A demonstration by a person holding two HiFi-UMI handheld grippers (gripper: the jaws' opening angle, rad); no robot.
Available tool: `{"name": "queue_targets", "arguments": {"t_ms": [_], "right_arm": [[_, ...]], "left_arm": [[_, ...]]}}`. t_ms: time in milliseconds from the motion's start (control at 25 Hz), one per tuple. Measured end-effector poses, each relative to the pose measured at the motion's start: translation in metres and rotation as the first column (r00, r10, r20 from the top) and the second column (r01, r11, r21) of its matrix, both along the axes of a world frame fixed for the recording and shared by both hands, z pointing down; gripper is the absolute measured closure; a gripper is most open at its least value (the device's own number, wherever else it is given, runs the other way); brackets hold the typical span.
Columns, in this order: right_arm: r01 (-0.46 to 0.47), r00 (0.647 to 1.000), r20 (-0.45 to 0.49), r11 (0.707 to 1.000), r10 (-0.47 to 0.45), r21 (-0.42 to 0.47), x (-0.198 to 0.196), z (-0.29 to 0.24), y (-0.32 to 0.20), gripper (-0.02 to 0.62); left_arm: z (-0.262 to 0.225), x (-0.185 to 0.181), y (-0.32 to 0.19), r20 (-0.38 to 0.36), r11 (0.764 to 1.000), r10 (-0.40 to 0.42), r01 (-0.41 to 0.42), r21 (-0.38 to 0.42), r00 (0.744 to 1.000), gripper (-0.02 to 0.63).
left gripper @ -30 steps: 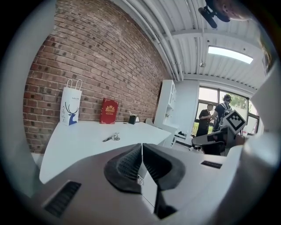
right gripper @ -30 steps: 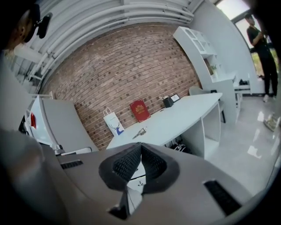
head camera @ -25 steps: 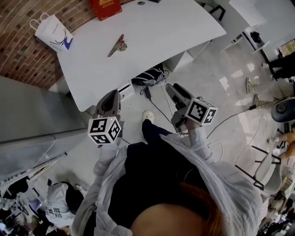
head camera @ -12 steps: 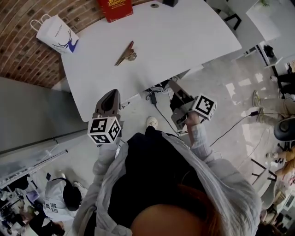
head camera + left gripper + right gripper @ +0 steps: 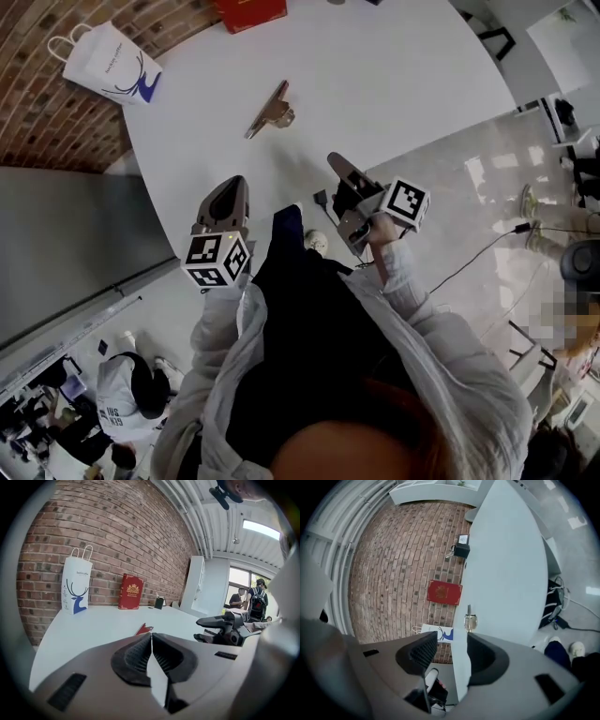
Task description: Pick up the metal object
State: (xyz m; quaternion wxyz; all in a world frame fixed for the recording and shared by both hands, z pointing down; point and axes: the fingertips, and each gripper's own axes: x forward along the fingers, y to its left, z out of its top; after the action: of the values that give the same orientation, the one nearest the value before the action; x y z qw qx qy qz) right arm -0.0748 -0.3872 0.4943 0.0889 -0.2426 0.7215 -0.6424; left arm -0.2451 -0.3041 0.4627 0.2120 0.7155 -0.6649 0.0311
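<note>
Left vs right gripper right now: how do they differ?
Jaws: the left gripper has its jaws pressed together; the right gripper has its jaws apart.
Roll: the left gripper sits level with the white table, while the right gripper is rolled onto its side, so the tabletop stands upright in its view.
Shared: both hold nothing, and both point toward the metal clip lying on the table.
</note>
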Motion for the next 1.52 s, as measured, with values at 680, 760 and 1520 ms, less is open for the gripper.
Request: {"name": "queue_targets", "arguments": {"t_ms": [680,760,1520], "right_arm": [[0.058,0.991,-0.108,0.988,-0.073,-0.141,-0.1,0.057,-0.082,0.4],[0.068,0.989,-0.119,0.986,-0.086,-0.151,-0.108,0.063,-0.087,0.4],[0.052,0.974,-0.206,0.978,-0.094,-0.2,-0.132,0.084,-0.099,0.58]], "left_arm": [[0.036,-0.086,-0.11,-0.066,0.999,-0.009,0.006,-0.043,0.998,0.584],[0.045,-0.091,-0.119,-0.073,0.999,-0.013,0.01,-0.052,0.997,0.584],[0.07,-0.105,-0.139,-0.135,0.998,-0.012,0.003,-0.066,0.991,0.584]]}}
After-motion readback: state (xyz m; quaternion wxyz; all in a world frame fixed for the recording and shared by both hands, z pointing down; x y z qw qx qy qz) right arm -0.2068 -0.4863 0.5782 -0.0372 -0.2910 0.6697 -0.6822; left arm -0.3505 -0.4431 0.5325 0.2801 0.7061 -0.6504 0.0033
